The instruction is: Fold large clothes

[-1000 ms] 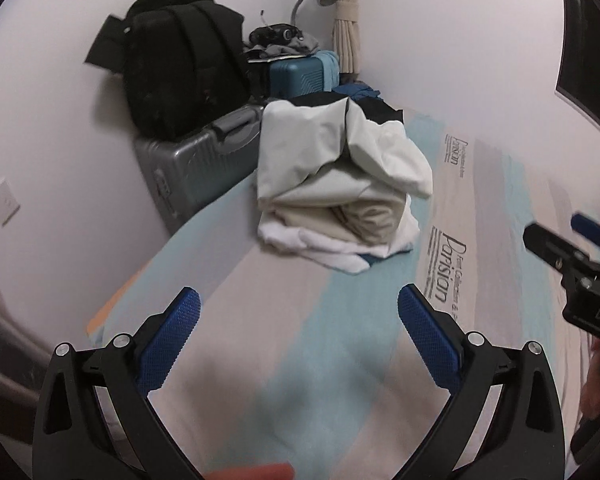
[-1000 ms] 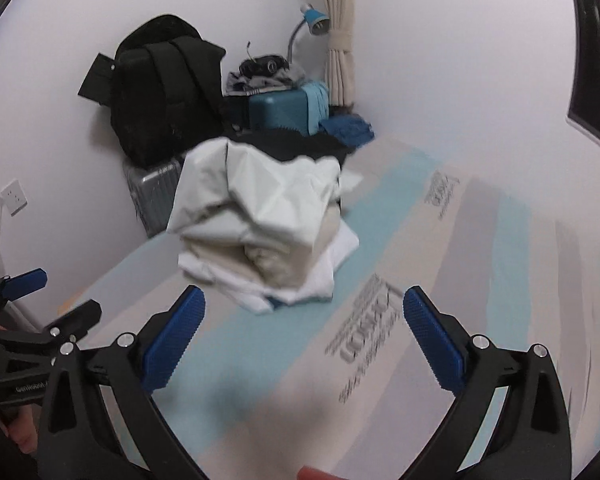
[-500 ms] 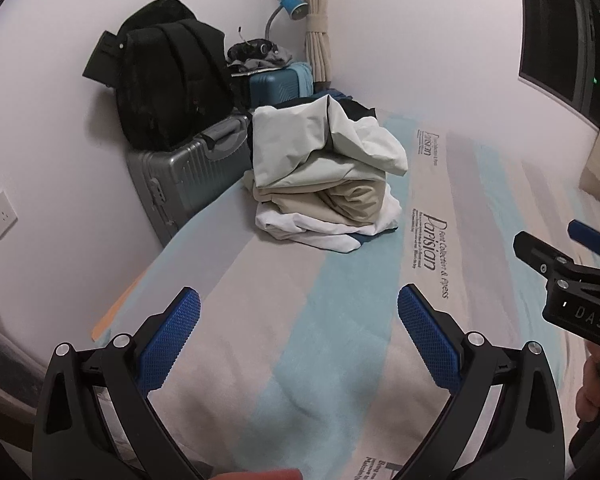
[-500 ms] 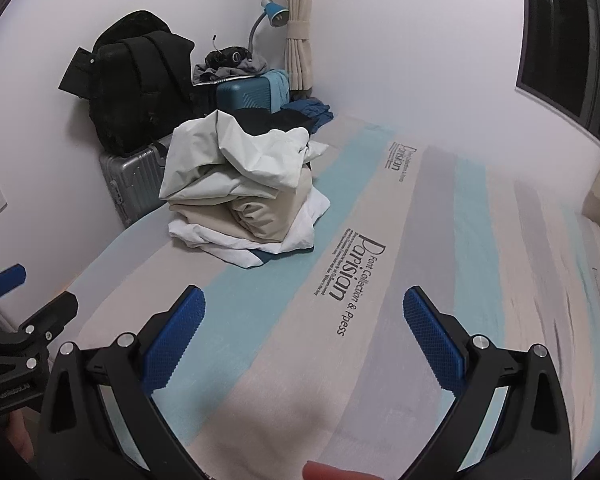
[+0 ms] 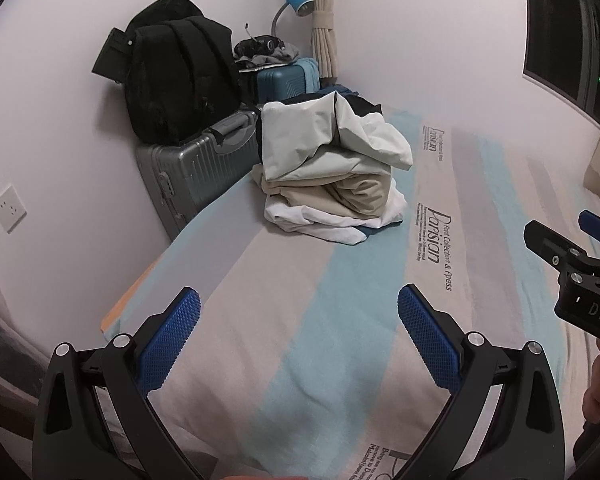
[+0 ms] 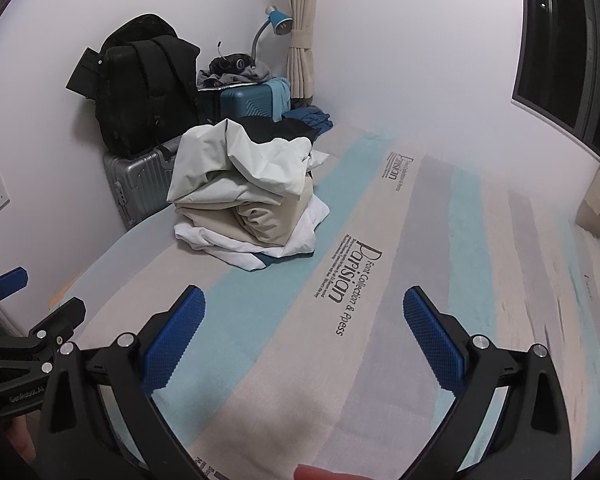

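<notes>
Centrally, rumpled cream-and-white clothes pile (image 5: 332, 176) on striped bedsheet (image 6: 380, 360) (printed "Parisian"); left tool (image 5: 300, 340), right tool (image 6: 304, 336) both spread, empty.

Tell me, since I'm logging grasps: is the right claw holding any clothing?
No: the right claw is open and empty above the bed, apart from the clothes pile.

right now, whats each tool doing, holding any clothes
Left tool: open, holding nothing, above the bed sheet.
Right tool: open, holding nothing; the pile of clothes lies ahead, untouched.
</notes>
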`<state>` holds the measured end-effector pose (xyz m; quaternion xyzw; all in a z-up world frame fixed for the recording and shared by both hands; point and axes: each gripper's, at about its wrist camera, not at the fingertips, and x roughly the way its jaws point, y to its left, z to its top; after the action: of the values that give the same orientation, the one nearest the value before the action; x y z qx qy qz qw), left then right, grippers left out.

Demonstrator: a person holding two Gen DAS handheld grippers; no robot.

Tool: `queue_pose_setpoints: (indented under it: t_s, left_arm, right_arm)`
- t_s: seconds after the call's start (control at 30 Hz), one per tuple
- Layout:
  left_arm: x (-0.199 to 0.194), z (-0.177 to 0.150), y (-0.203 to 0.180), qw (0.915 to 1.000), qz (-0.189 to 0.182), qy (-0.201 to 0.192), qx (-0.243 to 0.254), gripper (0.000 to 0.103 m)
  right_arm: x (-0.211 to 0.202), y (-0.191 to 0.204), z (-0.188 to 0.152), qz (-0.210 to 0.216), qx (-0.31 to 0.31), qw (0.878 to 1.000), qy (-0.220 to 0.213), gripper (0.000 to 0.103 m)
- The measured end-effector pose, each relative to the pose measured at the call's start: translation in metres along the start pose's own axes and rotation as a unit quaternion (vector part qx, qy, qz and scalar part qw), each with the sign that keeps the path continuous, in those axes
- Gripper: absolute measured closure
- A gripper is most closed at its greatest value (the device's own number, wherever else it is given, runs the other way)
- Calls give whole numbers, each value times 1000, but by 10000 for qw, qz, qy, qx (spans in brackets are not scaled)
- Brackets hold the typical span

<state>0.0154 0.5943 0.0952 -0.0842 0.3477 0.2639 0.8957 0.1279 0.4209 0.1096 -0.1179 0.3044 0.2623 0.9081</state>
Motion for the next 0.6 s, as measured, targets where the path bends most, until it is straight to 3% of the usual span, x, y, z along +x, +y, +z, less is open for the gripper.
queue_pose_setpoints:
  t_s: [0.6]
  left_arm:
    - [-2, 9, -6, 9999, -104, -72, -99, 6]
  right_arm:
    - [-3, -13, 3, 12, -8, 10000, 24, 7]
